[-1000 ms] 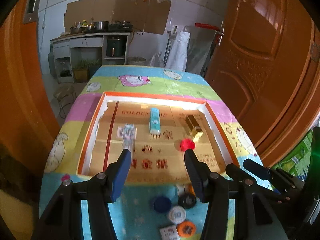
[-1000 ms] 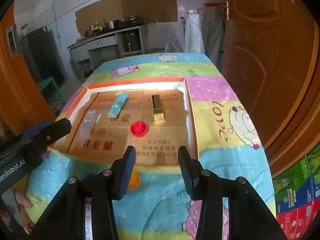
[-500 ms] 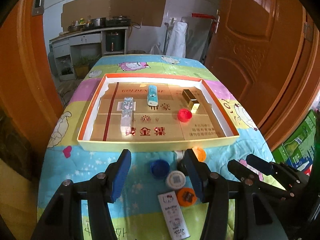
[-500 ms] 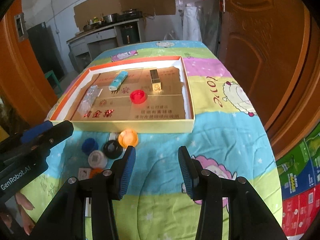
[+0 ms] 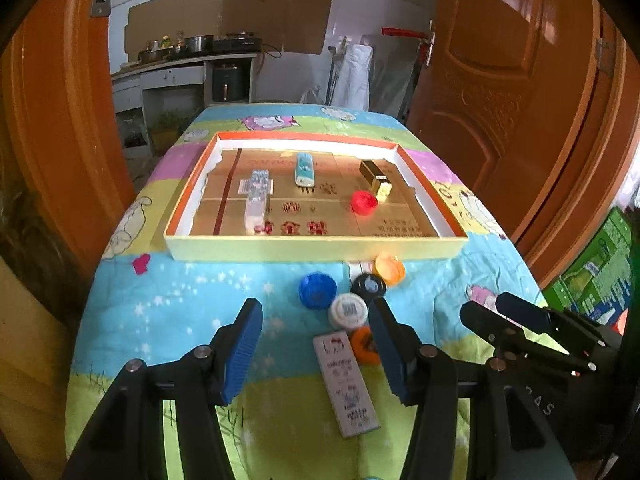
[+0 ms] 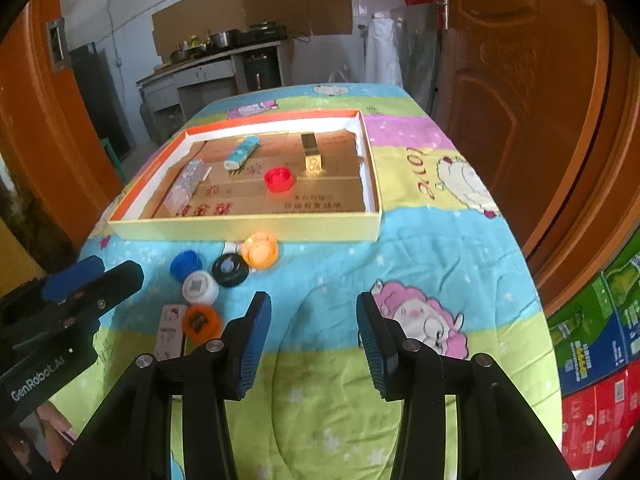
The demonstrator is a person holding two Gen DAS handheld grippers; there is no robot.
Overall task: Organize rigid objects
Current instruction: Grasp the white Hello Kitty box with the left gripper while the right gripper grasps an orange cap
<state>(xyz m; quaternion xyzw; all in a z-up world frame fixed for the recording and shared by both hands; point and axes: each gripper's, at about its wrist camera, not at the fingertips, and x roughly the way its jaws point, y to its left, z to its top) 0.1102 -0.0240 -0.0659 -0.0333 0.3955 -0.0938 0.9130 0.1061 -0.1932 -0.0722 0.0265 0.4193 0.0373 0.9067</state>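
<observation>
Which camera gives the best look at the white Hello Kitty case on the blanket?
The left wrist view: the white Hello Kitty case lies whole between the open fingers, print visible. In the right wrist view the case is partly hidden behind the orange cap.

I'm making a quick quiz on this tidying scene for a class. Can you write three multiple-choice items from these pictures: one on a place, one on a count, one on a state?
1. Where does the red cap lie?
A. inside the shallow box
B. on the cloth among the other caps
C. between the pads of a hand-held gripper

2. How many round caps lie on the cloth in front of the box?
A. two
B. five
C. eight

3. How does the right hand-held gripper stand?
A. shut on a cap
B. open and empty
C. shut on the white card

Answers:
1 A: the red cap sits on the floor of the box, near the gold block.
2 B: blue, black, white and two orange.
3 B: the right hand-held gripper shows only cloth between its pads.
</observation>
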